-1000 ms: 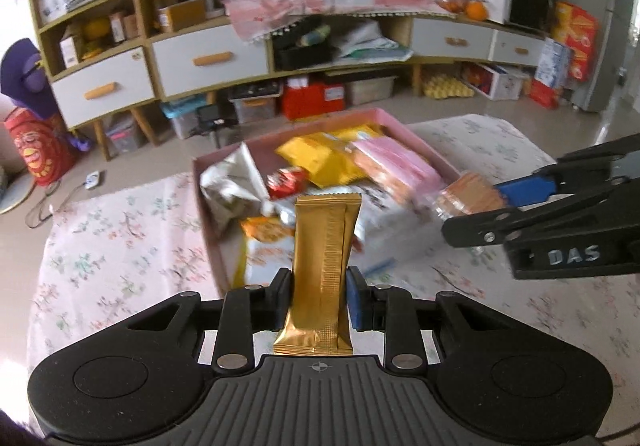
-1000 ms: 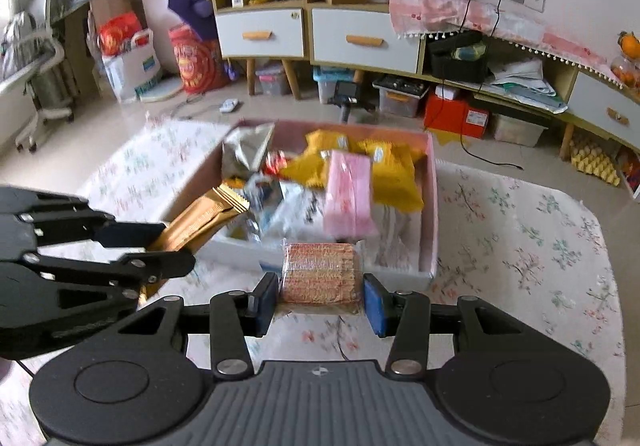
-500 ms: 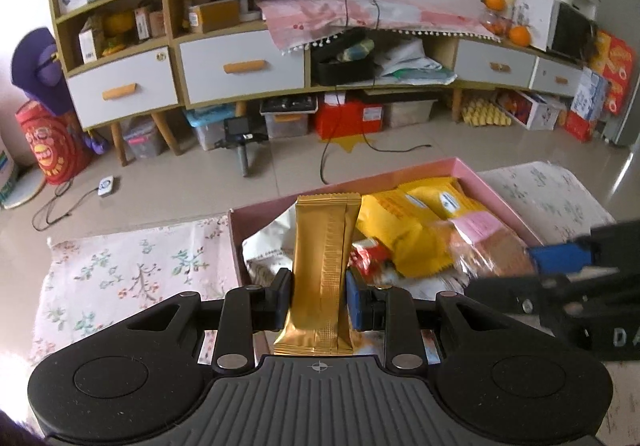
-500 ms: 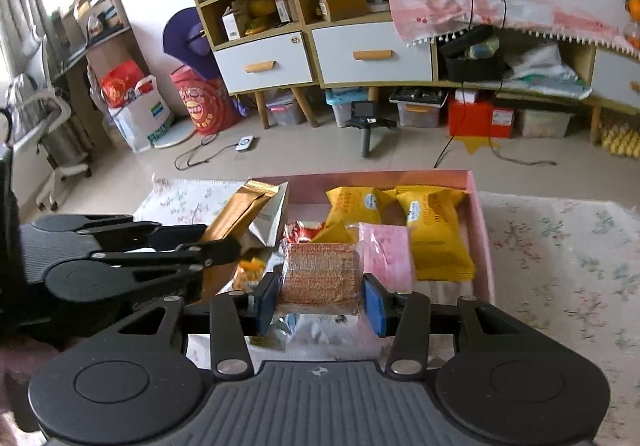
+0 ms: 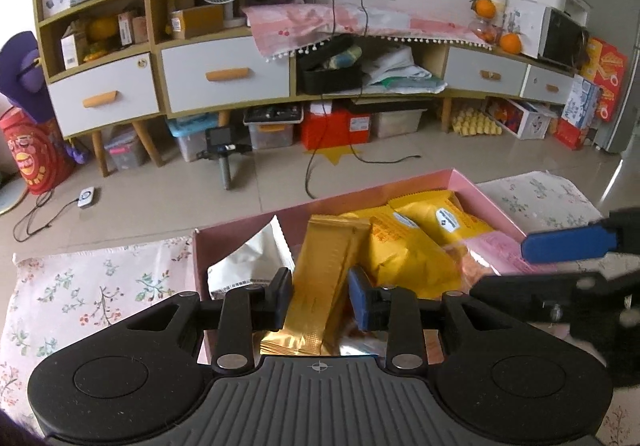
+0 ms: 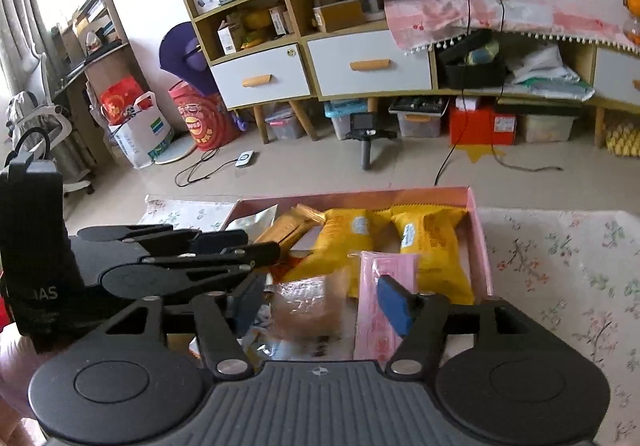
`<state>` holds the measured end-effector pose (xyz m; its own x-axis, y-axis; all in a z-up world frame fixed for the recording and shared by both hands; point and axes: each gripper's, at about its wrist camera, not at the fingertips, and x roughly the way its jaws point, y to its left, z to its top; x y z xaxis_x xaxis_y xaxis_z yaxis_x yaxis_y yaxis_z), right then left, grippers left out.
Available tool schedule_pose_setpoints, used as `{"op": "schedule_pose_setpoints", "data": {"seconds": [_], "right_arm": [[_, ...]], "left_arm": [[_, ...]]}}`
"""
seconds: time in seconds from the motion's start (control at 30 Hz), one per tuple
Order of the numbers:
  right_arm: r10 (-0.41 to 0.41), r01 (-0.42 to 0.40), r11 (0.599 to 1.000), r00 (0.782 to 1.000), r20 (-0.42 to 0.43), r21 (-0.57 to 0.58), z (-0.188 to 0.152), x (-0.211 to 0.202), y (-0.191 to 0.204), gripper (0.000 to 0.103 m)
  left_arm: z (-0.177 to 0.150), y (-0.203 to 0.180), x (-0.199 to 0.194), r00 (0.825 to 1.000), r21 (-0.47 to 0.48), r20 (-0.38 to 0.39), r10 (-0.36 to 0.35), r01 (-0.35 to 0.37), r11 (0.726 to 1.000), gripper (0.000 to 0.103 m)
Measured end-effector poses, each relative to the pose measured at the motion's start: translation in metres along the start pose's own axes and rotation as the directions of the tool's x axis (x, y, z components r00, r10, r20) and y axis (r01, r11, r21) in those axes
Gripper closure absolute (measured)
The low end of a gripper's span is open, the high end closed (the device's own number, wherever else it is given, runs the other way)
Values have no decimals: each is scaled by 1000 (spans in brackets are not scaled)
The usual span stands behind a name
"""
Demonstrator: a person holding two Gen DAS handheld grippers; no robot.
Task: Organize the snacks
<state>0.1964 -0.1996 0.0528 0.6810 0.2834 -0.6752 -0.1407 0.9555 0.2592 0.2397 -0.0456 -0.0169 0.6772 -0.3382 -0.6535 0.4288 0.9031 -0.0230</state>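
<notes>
A gold snack bar point(image 5: 328, 278) leans tilted between the jaws of my left gripper point(image 5: 322, 296), which are opening; a gap shows beside the right pad. It hangs over the pink box point(image 5: 360, 194) of snacks. My right gripper point(image 6: 320, 302) is also opening, wide. A blurred brown cracker packet point(image 6: 312, 306) lies loose between its pads, over the box point(image 6: 478, 238). Two yellow packets point(image 6: 348, 242) and a pink packet point(image 6: 384, 294) lie inside. The left gripper point(image 6: 256, 244) shows at the left, with the gold bar point(image 6: 288, 226) beyond it. The right gripper point(image 5: 504, 266) shows at the right.
The box stands on a floral cloth point(image 5: 100, 286). A white crinkled bag point(image 5: 256, 258) fills the box's left corner. Beyond the table's far edge lie tiled floor, cables and a small tripod point(image 5: 224, 162), then a long sideboard point(image 5: 224, 74).
Both grippers came in over the box. Their jaws widened: the gold bar tipped sideways in the left one, and the cracker packet came loose from the right one's pads.
</notes>
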Motion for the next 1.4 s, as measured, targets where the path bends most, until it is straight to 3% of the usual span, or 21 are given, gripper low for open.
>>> {"op": "schedule_pose_setpoints", "data": {"seconds": [0.17, 0.57, 0.83, 1.13, 1.4], "right_arm": [[-28, 28, 1000, 1000, 1, -2, 2, -6, -1, 55], [-106, 104, 992, 994, -17, -77, -13, -38, 13, 38], [-147, 145, 986, 989, -19, -81, -36, -63, 21, 25], [-187, 187, 982, 982, -39, 15, -63, -88, 18, 20], [-214, 216, 976, 975, -67, 27, -89, -96, 15, 20]], "left_arm": [[-3, -4, -13, 1000, 11, -5, 12, -12, 1000, 54], [-24, -31, -68, 997, 60, -36, 63, -61, 996, 30], [-49, -50, -109, 994, 66, -55, 94, -90, 994, 18], [-77, -65, -149, 985, 30, -70, 159, -157, 987, 6], [-99, -70, -161, 980, 15, -101, 173, -173, 985, 4]]}}
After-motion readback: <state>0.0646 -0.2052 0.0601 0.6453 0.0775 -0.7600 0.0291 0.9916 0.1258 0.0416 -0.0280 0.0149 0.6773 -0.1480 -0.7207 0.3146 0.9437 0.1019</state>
